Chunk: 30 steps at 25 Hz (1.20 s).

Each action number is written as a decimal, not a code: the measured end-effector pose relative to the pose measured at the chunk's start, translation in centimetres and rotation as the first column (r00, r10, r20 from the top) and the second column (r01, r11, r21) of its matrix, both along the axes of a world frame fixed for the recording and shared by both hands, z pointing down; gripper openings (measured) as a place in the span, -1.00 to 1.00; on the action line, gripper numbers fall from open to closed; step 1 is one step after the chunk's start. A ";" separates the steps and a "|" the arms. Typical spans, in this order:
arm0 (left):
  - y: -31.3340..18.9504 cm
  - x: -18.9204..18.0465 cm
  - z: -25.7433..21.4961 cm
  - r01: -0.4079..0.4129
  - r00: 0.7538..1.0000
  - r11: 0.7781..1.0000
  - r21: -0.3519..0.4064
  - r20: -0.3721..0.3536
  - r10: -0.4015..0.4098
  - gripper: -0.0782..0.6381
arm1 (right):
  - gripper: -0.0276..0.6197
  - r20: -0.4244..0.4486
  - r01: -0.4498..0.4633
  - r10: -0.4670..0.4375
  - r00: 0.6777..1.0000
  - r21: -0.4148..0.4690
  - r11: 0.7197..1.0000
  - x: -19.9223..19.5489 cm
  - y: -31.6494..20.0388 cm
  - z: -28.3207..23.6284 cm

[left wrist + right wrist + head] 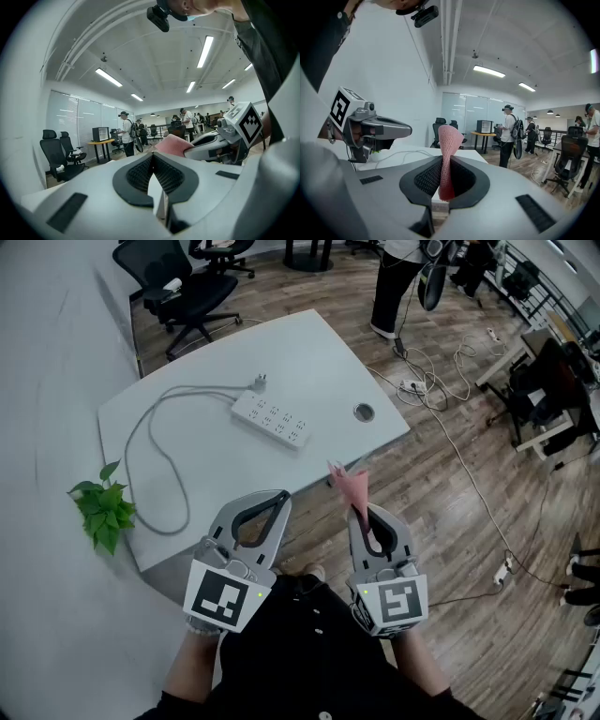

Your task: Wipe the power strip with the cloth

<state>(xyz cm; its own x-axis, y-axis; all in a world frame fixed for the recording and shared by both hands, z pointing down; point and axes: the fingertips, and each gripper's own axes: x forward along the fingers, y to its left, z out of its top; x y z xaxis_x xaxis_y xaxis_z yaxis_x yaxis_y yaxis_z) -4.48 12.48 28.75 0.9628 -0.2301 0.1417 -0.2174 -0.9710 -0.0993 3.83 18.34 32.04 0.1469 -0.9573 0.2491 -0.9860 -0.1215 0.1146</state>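
Our right hand-held gripper (361, 514) clenches the cloth (349, 482), our left hand-held gripper (281, 495) is closed on nothing; the power strip (272, 418) lies well ahead on the bench (319, 352); we should lower the cloth flat and sweep lengthwise.

Grey left gripper (281, 496), grey right gripper (364, 515), black-white marker cubes (223, 597), black clothing (309, 657)
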 end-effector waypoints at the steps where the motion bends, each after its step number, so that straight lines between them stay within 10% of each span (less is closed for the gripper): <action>1: -0.1 -0.1 0.0 0.002 1.000 1.000 -0.001 0.000 -0.002 -0.75 | -0.74 0.000 -0.004 0.004 1.000 -0.003 1.000 0.0 0.0 0.0; 30: -3.1 -4.2 -0.4 -0.026 0.999 0.999 0.026 -0.038 0.027 -0.75 | -0.74 -0.014 -0.130 0.130 0.991 0.041 0.991 -1.5 -1.4 -0.8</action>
<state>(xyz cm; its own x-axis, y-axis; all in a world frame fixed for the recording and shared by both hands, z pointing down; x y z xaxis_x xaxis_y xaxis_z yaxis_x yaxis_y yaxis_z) -8.67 9.39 28.30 0.9732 -0.2078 0.0986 -0.1962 -0.9737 -0.1161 2.35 16.91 31.26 0.2744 -0.9388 0.2080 -0.9595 -0.2531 0.1233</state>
